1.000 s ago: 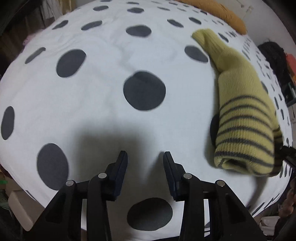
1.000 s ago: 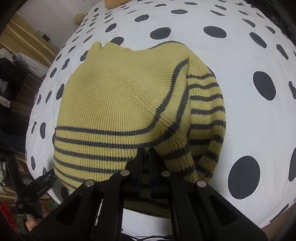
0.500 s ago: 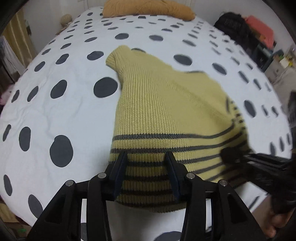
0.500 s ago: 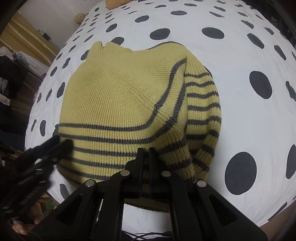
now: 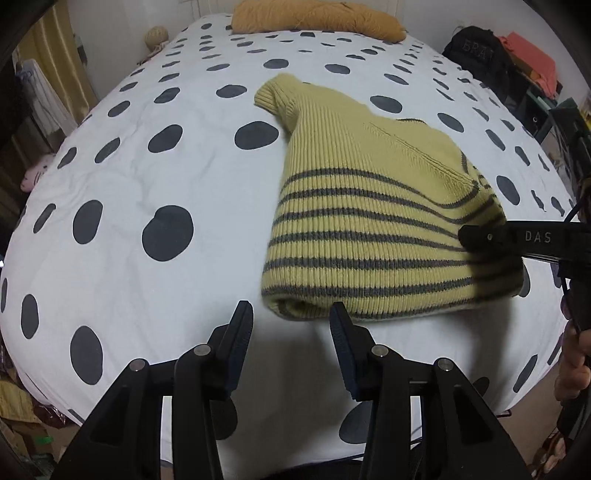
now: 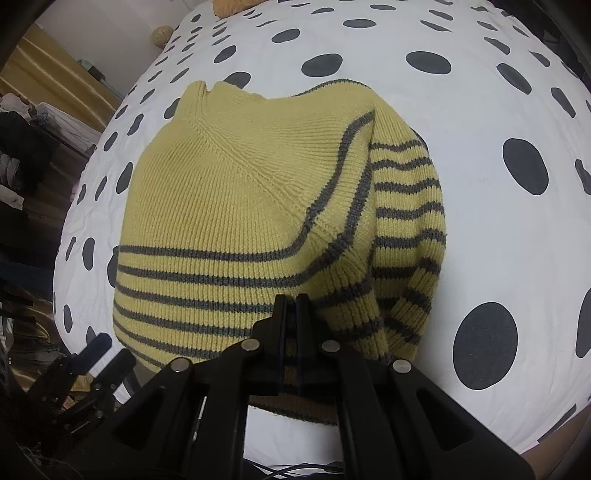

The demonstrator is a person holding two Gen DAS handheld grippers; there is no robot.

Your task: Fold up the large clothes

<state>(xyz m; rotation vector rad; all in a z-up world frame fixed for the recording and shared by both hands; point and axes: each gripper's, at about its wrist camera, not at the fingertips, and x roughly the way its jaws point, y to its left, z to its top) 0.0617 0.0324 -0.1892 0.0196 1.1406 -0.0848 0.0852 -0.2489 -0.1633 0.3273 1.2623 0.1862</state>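
A folded yellow sweater (image 5: pixel 373 206) with grey stripes lies on a white bed cover with dark dots (image 5: pixel 147 177). My left gripper (image 5: pixel 291 325) is open and empty, just short of the sweater's near left corner. My right gripper (image 6: pixel 291 306) is shut on the sweater's (image 6: pixel 236 206) near edge, beside the striped sleeve (image 6: pixel 406 236) folded over the right side. The right gripper also shows in the left wrist view (image 5: pixel 469 236), and the left gripper in the right wrist view (image 6: pixel 110 350).
An orange garment (image 5: pixel 317 18) lies at the bed's far end. A black bag (image 5: pixel 476 55) and clutter stand right of the bed. Curtains and hanging clothes (image 5: pixel 48 92) are on the left. The bed's near edge is just below both grippers.
My left gripper swung across the bed to the sweater's near left corner and drew back slightly, still open. The right gripper stayed shut on the sweater.
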